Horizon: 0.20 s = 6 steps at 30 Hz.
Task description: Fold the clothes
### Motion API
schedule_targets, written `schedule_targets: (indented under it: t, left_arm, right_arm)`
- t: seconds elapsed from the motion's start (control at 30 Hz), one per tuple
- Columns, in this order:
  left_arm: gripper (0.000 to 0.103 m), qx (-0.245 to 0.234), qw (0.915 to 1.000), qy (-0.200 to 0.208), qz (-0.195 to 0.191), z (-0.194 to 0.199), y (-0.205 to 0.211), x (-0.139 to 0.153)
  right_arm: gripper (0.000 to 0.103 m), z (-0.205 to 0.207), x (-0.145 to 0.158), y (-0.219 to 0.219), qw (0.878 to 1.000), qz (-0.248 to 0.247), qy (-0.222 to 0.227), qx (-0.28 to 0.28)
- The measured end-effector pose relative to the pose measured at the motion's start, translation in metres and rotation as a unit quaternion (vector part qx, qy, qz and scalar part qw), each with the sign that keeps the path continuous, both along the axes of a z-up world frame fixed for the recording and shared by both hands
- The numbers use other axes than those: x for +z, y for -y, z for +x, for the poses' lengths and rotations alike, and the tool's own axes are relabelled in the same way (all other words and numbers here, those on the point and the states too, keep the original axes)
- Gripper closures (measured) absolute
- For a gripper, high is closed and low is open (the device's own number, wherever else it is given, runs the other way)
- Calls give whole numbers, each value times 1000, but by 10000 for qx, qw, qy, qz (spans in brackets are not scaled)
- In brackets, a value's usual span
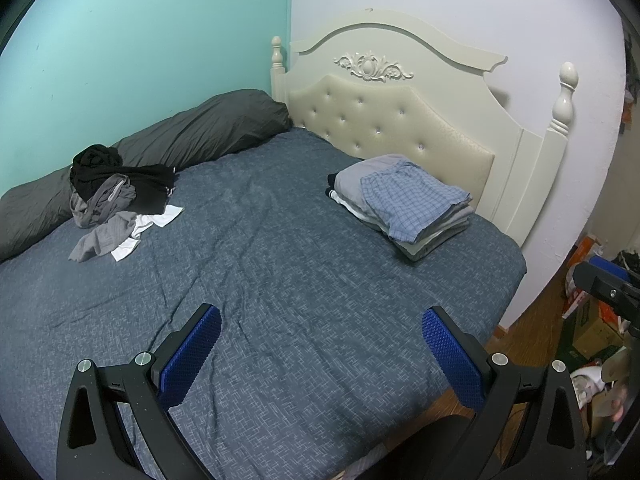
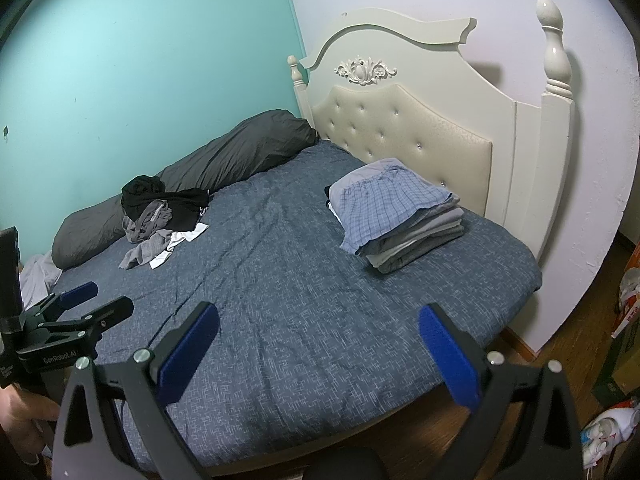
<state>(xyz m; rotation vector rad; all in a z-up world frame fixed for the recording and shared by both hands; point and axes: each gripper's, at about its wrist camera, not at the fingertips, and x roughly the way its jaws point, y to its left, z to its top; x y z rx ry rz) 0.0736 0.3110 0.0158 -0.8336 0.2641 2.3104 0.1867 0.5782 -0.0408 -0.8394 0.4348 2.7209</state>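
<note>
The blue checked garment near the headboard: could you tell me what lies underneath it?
The blue checked garment tops a stack of folded clothes: grey and pale layers show at the edges, with a dark piece behind. How many items, and what each is, stays covered.

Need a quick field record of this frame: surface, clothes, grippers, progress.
surface: bed with blue-grey patterned cover
folded: neat stack topped by blue plaid shorts, near the cream tufted headboard
unfolded: loose pile of black, grey and white clothes, against the dark grey rolled duvet
left gripper: open, empty, above the bed's near edge
right gripper: open, empty
progress: part done; pile remains
</note>
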Motion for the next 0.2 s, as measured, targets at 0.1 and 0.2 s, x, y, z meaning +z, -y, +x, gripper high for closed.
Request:
schedule_targets:
  t: [0.1, 0.2]
  left_arm:
    - [0, -3, 10000, 1, 3, 0, 0, 0]
    - [0, -7, 10000, -1, 5, 0, -1, 0]
  right_arm:
    - [2, 0, 0, 0, 10000, -6, 2, -3]
    - [2, 0, 1, 0, 10000, -5, -6, -5]
